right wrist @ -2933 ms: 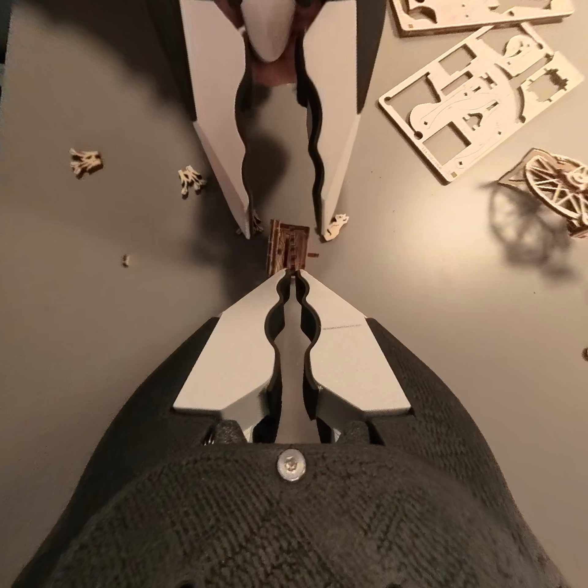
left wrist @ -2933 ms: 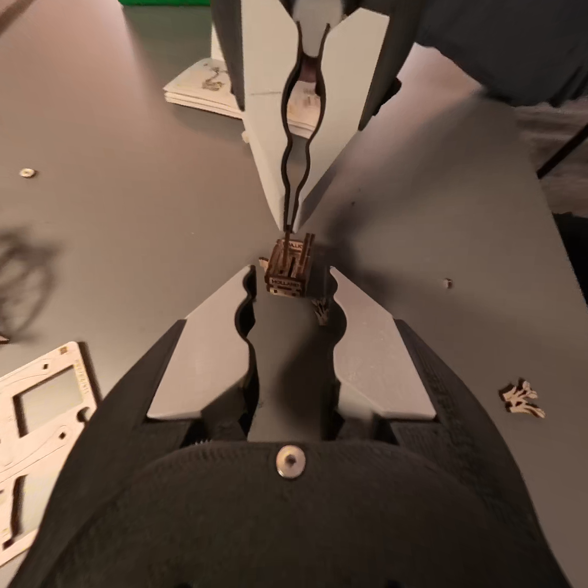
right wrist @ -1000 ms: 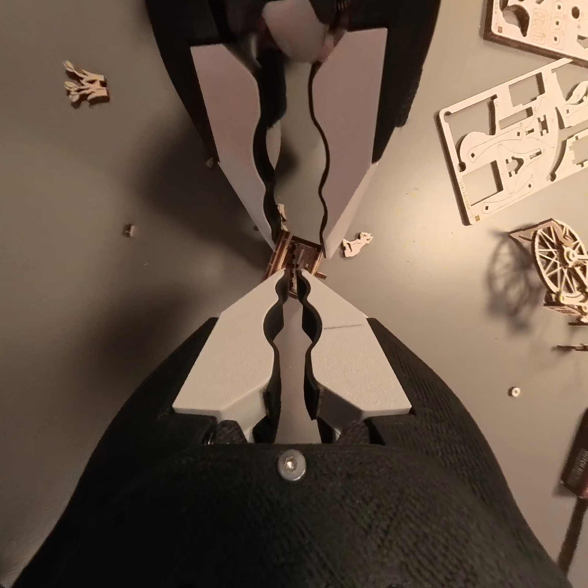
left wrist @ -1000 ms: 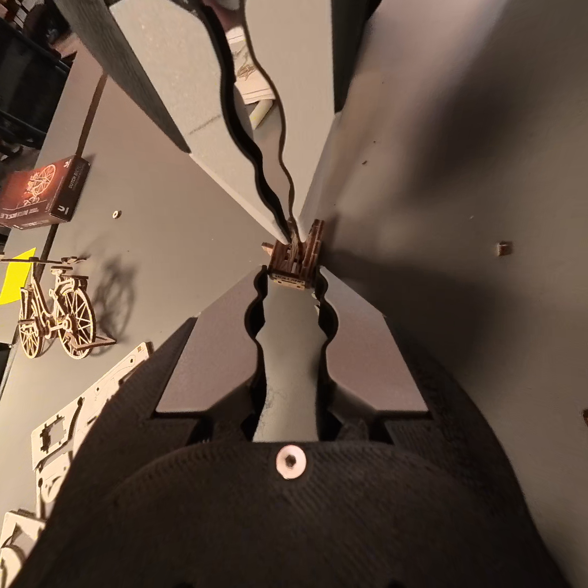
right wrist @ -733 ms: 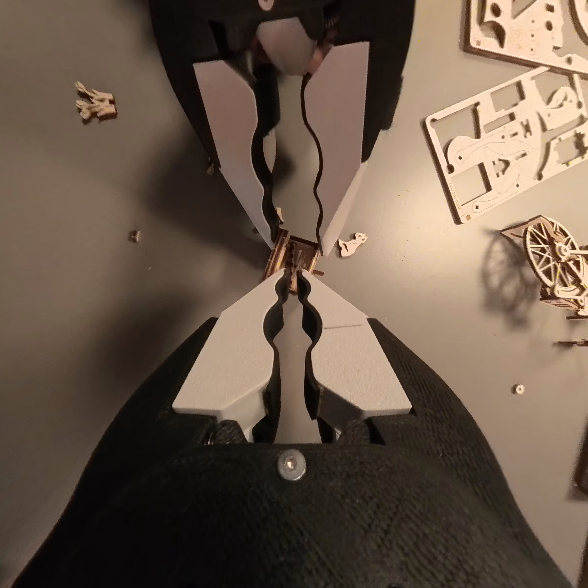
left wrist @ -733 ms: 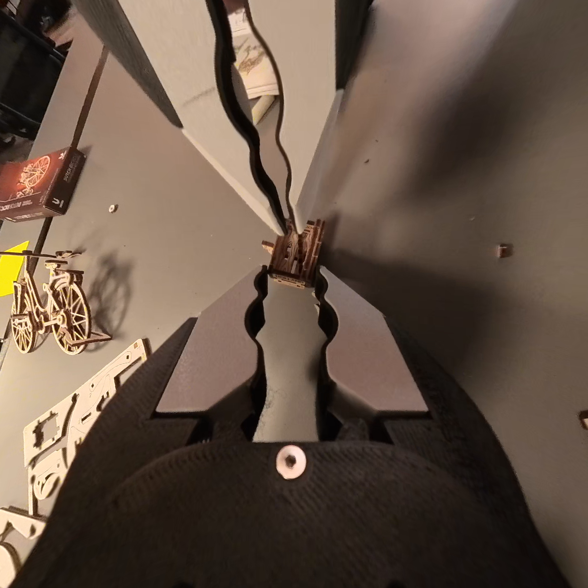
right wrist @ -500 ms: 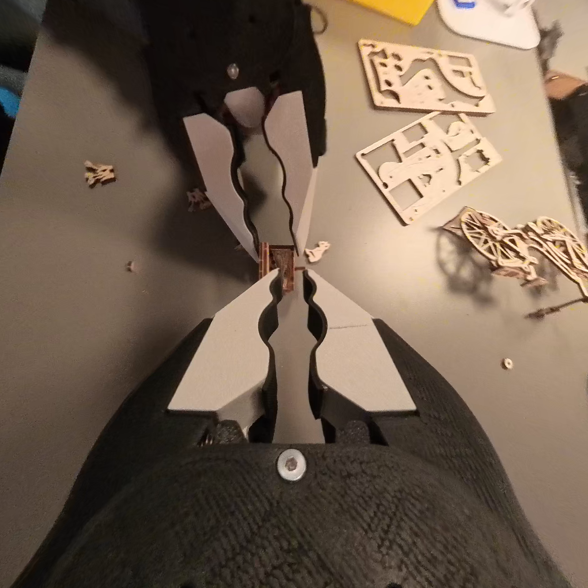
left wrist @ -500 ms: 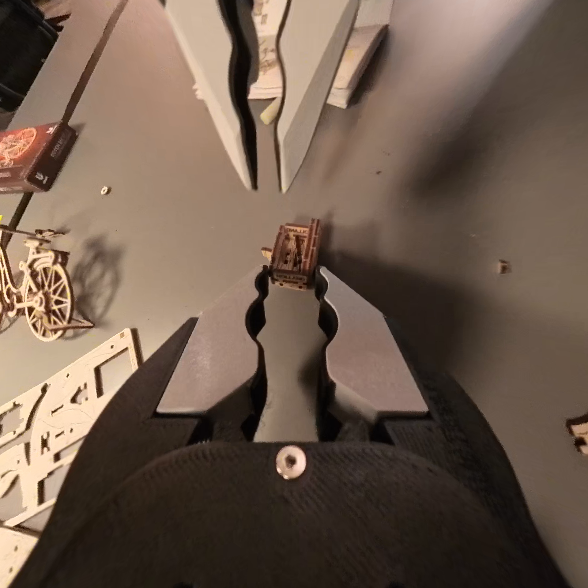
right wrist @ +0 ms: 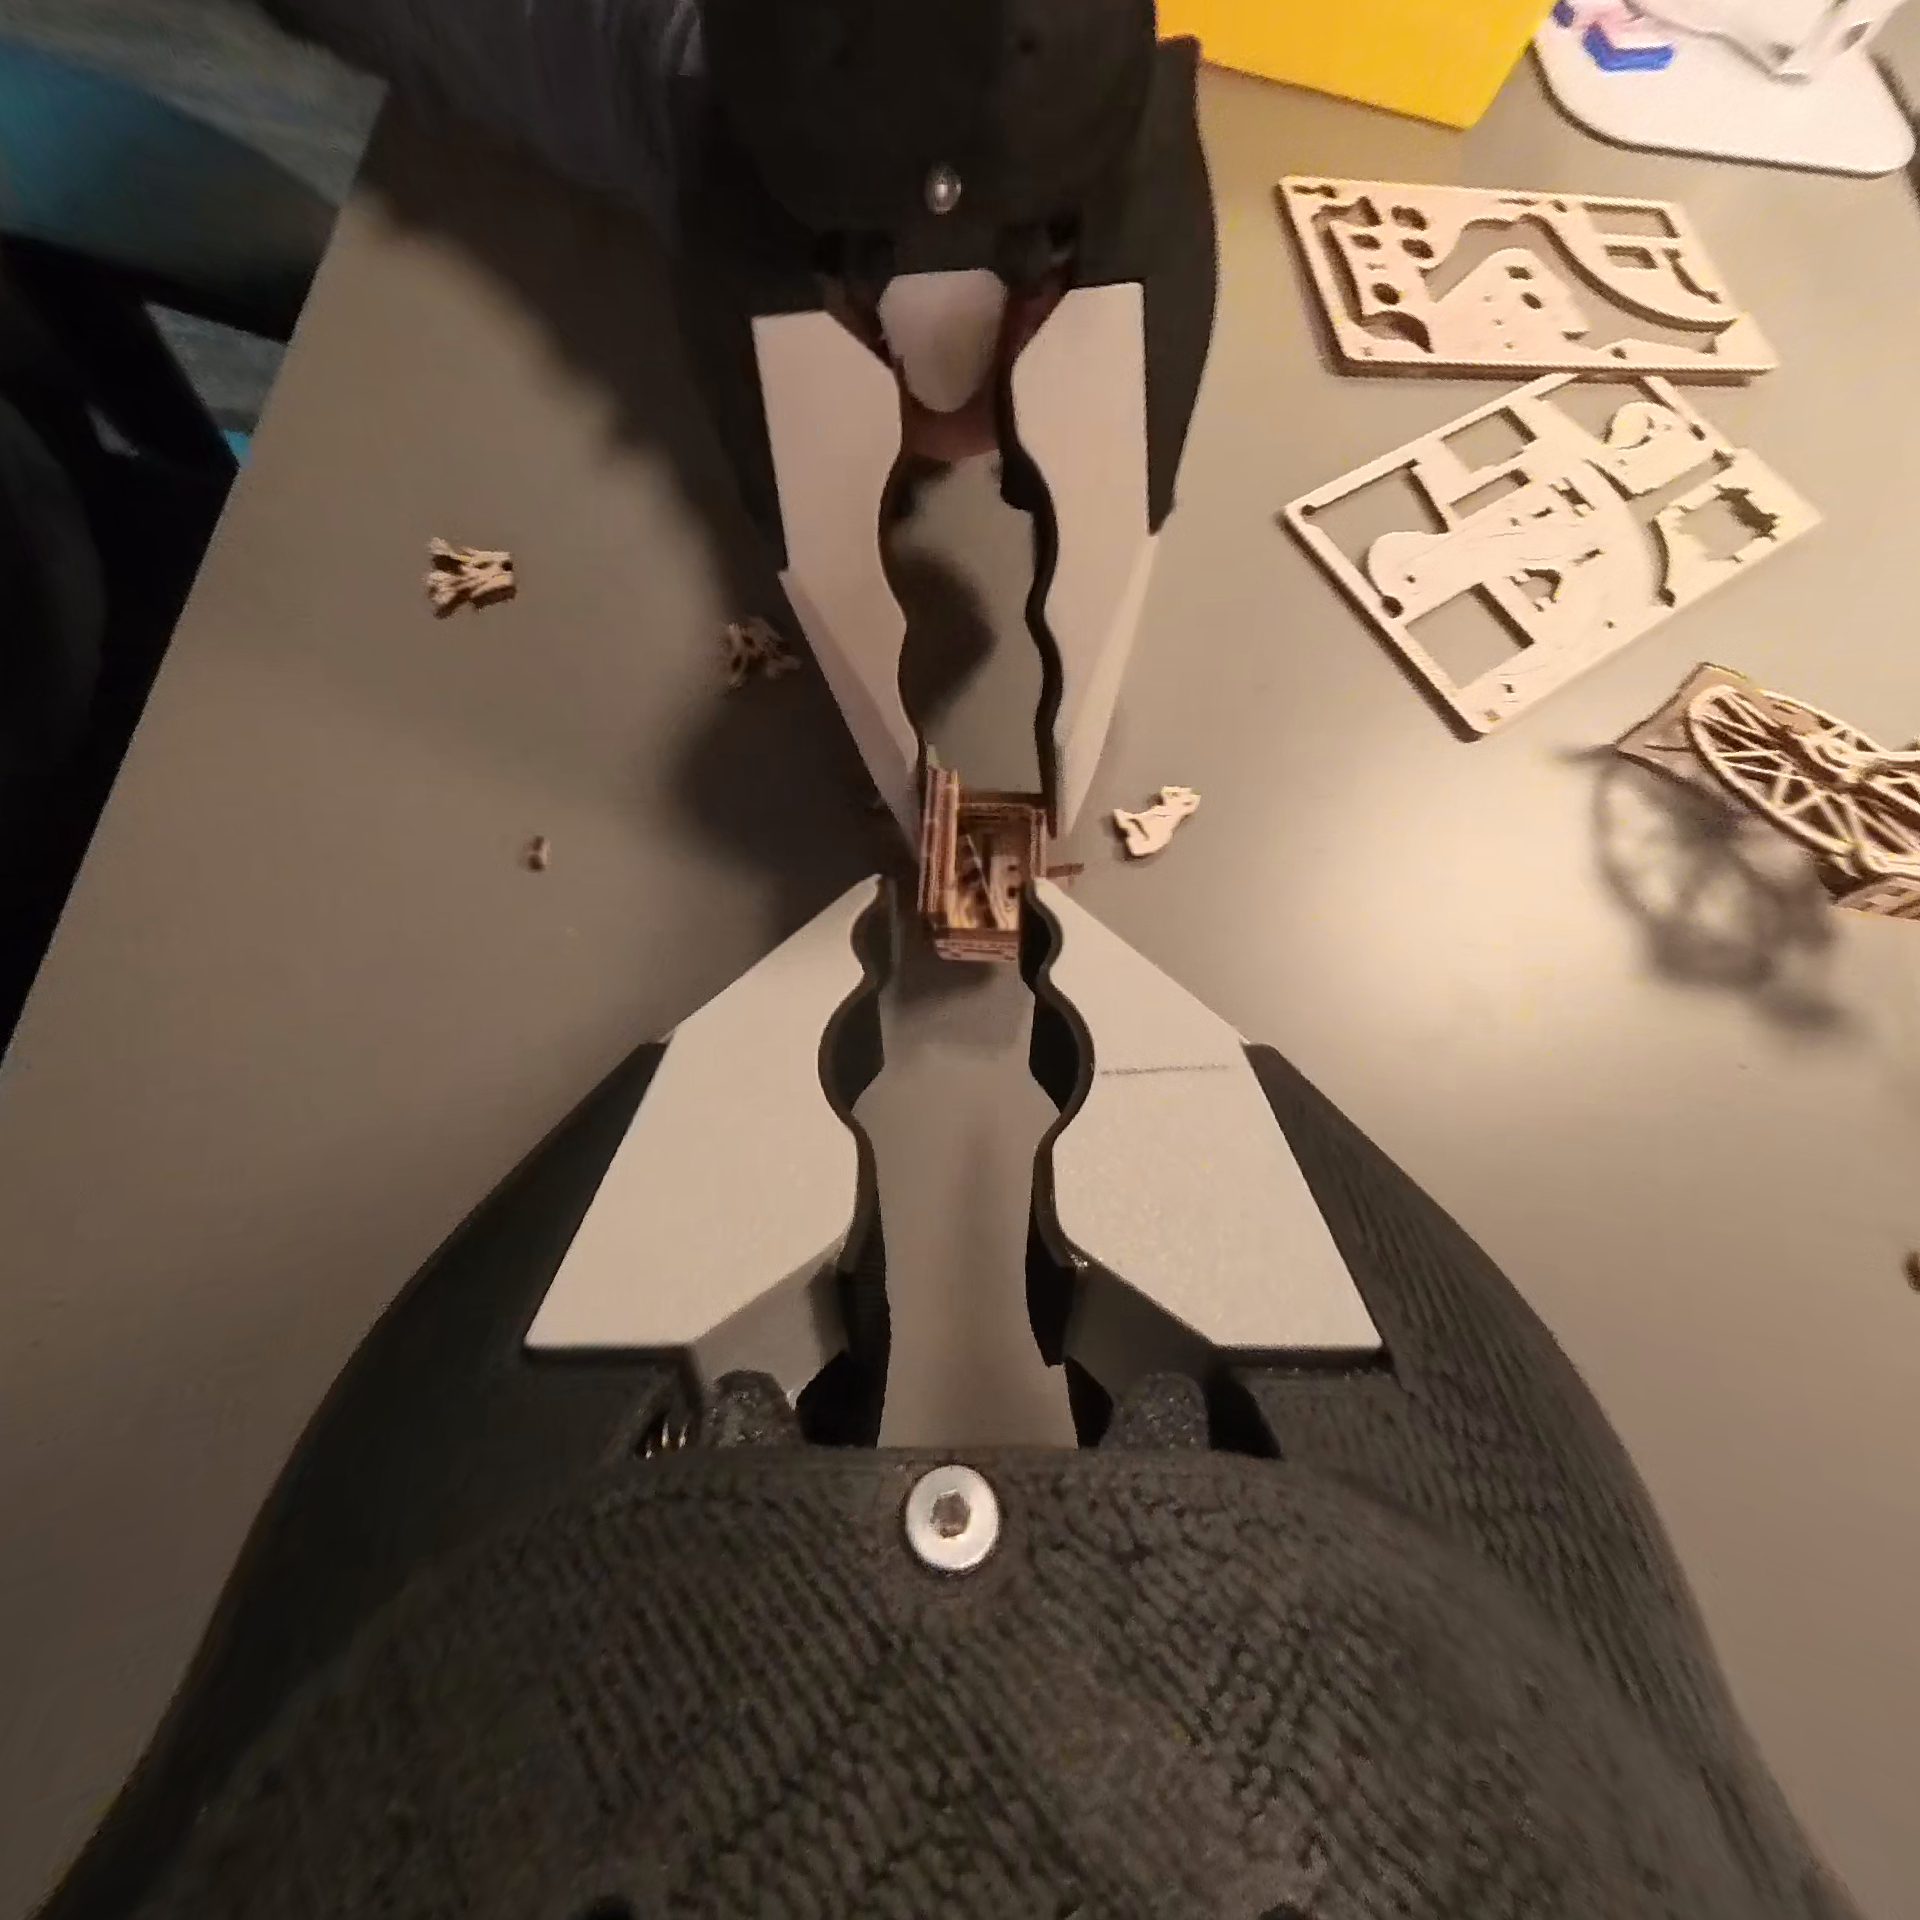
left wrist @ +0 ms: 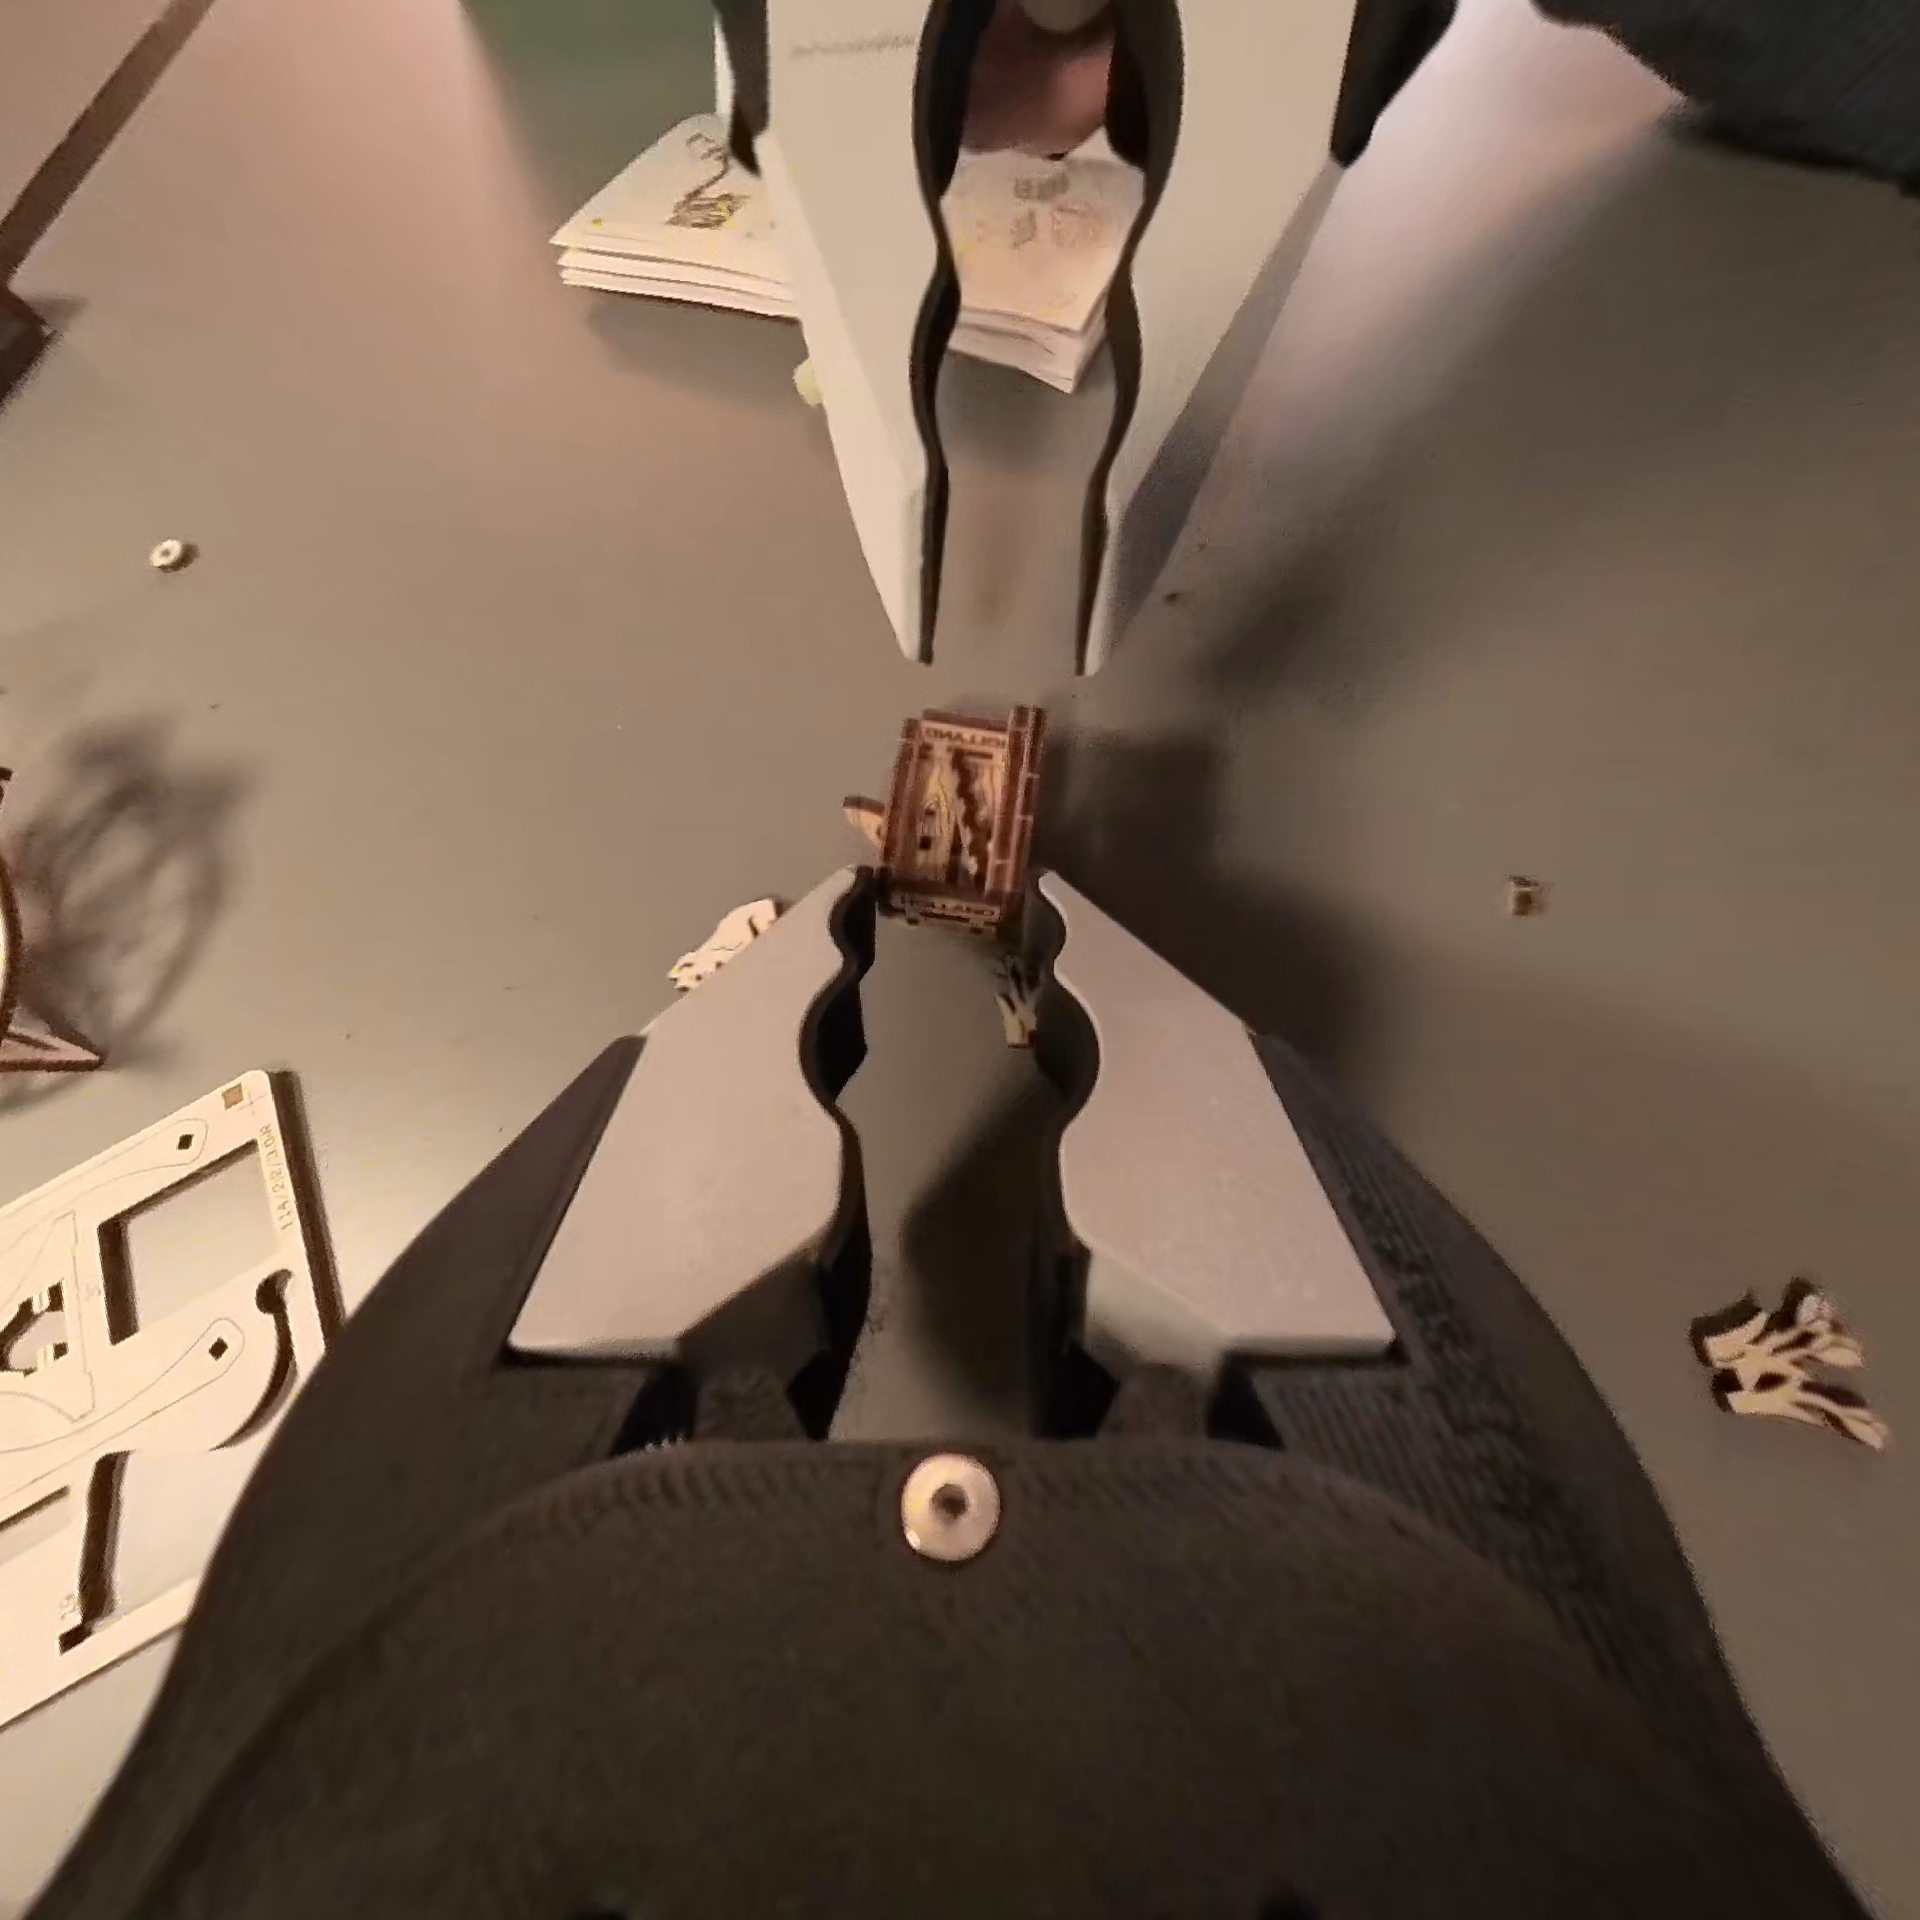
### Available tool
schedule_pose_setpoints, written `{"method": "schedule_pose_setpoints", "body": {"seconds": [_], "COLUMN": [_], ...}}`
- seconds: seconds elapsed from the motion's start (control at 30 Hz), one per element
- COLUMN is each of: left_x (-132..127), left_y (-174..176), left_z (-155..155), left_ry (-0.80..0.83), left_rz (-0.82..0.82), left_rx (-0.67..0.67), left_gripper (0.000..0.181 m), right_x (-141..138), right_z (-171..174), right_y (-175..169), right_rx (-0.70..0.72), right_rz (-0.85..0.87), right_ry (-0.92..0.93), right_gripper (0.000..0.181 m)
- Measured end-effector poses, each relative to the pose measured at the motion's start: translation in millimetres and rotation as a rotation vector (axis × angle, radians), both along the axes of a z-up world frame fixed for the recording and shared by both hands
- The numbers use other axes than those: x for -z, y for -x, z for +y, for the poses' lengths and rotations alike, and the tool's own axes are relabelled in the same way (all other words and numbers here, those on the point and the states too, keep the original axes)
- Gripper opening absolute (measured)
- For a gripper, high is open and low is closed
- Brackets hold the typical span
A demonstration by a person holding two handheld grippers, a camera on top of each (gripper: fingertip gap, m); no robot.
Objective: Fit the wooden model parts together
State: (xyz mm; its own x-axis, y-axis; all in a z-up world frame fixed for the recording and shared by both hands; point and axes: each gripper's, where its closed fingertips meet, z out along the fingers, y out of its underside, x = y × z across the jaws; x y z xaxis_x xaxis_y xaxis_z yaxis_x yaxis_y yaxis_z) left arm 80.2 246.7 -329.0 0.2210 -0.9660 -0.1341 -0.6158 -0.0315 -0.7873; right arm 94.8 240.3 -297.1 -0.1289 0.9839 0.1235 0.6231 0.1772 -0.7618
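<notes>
A small brown wooden box model (left wrist: 961, 821) sits between the tips of my left gripper (left wrist: 948, 894), which is shut on its near end just over the grey table (left wrist: 416, 727). Pale cut-out parts stand inside the box. My right gripper (right wrist: 958, 899) is open. In the left wrist view the right gripper (left wrist: 1006, 660) has its tips just beyond the box's far end, not touching it. In the right wrist view the box (right wrist: 977, 862) shows between my open fingertips, with the left gripper (right wrist: 987, 810) clamped on its far end.
Two punched wooden sheets (right wrist: 1548, 561) (right wrist: 1507, 281) and a wooden bicycle model (right wrist: 1787, 769) lie to the right. Another sheet (left wrist: 135, 1299) and a booklet stack (left wrist: 707, 239) lie nearby. Small offcuts (left wrist: 1787, 1361) (right wrist: 473, 577) (right wrist: 1153, 821) are scattered. The table edge (right wrist: 208, 520) runs along the left.
My right gripper was shut on a thin part pushed into the box; it has let go, opened wide and pulled back. My left gripper closed on the box and has kept hold.
</notes>
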Motion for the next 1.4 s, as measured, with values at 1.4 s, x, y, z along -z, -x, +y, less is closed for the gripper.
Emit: {"method": "schedule_pose_setpoints", "body": {"seconds": [1.4], "left_x": [2.4], "left_y": [-10.3], "left_z": [-8.1], "left_ry": [-0.166], "left_rz": [0.136], "left_rx": [-0.003], "left_gripper": [0.026], "right_x": [35.3], "right_z": [-24.6], "right_y": [-3.5], "right_rx": [-0.003], "right_rz": [-0.407], "right_ry": [-0.234], "right_gripper": [0.04]}}
